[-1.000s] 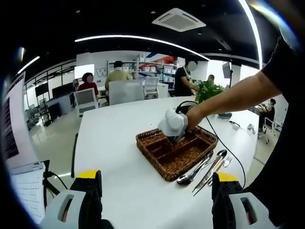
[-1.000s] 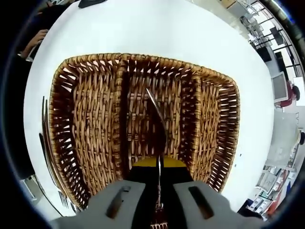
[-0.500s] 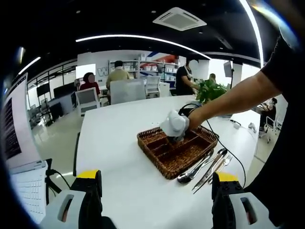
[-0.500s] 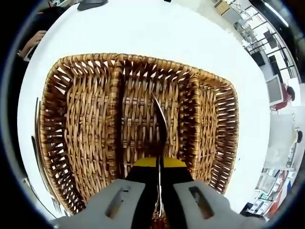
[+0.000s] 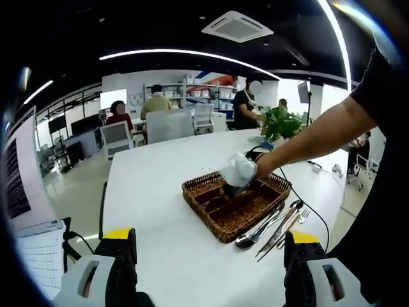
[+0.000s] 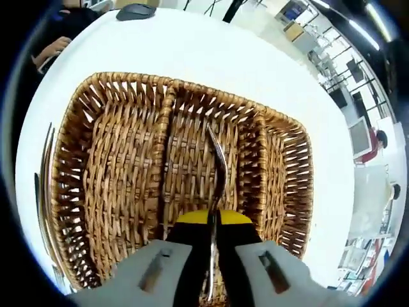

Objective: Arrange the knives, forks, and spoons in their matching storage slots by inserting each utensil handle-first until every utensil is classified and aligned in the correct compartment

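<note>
Fork (image 6: 217, 173) gripped edge-on between the closed jaws of the right hand-held gripper (image 6: 213, 220), over the middle slot of the wicker tray (image 6: 115, 185). Left hand-held gripper (image 5: 208, 246) spread wide above the bench (image 5: 160, 217); loose utensils (image 5: 275, 224) beside the tray.

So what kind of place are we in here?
Most likely an open-plan office or lab: people sit at desks in the back, shelving lines the far wall, and a ceiling air-conditioning unit hangs above the white table.
</note>
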Demonstrator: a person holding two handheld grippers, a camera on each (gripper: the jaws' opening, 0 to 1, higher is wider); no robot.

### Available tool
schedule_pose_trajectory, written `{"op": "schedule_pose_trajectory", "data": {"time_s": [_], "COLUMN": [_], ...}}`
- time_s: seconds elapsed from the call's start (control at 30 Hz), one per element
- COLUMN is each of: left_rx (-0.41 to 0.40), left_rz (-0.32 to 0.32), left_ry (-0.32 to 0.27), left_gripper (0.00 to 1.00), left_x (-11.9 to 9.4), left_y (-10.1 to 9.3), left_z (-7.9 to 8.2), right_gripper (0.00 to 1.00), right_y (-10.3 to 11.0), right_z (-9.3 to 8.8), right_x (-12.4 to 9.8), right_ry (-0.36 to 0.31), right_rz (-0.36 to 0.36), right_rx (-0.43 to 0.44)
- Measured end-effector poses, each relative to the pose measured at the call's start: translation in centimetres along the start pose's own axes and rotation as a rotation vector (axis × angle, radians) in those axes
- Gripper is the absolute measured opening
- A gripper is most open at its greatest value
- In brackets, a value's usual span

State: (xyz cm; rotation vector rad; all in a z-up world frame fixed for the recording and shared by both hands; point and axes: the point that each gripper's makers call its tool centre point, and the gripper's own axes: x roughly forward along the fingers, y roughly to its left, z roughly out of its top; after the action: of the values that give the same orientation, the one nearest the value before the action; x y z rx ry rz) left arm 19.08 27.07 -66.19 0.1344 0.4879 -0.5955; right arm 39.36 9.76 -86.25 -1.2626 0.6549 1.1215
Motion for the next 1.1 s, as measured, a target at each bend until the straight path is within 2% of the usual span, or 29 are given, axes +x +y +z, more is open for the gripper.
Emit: {"op": "schedule_pose_trajectory", "data": {"time_s": [0.07, 0.1, 0.23, 0.57, 0.7, 0.83, 0.97, 1.1], "left_rx": [0.0, 0.001, 0.006, 0.008, 0.008, 0.008, 0.01, 0.014], "left_rz": [0.001, 0.001, 0.0, 0.003, 0.0, 0.001, -0.001, -0.005], "left_ry": [-0.001, 0.001, 0.003, -0.002, -0.002, -0.003, -0.008, -0.014], "left_gripper": [1.0, 1.0, 1.0, 1.0, 1.0, 1.0, 1.0, 1.0], "left_x": [-0.1, -0.1, -0.3, -0.8, -0.9, -1.0, -0.9, -0.7], "left_y": [0.0, -0.1, -0.4, -0.8, -0.9, -0.9, -0.9, -0.9], "left_z": [0.0, 0.0, -0.1, -0.2, -0.4, -0.5, -0.4, 0.0], "right_gripper": [0.12, 0.13, 0.14, 0.03, 0.14, 0.14, 0.2, 0.26], "right_y": [-0.9, -0.5, -0.5, 0.8, 0.2, 0.3, -0.3, -1.2], "right_z": [-0.2, 0.0, -0.1, -0.4, -0.4, -0.6, -0.7, 0.2], "right_x": [0.0, 0.2, 0.3, 0.0, -0.2, -0.5, -1.2, -3.1], "right_ry": [0.0, -0.01, -0.006, -0.045, -0.066, -0.088, -0.112, -0.183], "right_rz": [-0.041, -0.009, -0.028, 0.03, 0.005, 0.036, 0.033, 0.032], "right_rx": [0.035, 0.055, 0.068, 0.185, 0.216, 0.312, 0.324, 0.395]}}
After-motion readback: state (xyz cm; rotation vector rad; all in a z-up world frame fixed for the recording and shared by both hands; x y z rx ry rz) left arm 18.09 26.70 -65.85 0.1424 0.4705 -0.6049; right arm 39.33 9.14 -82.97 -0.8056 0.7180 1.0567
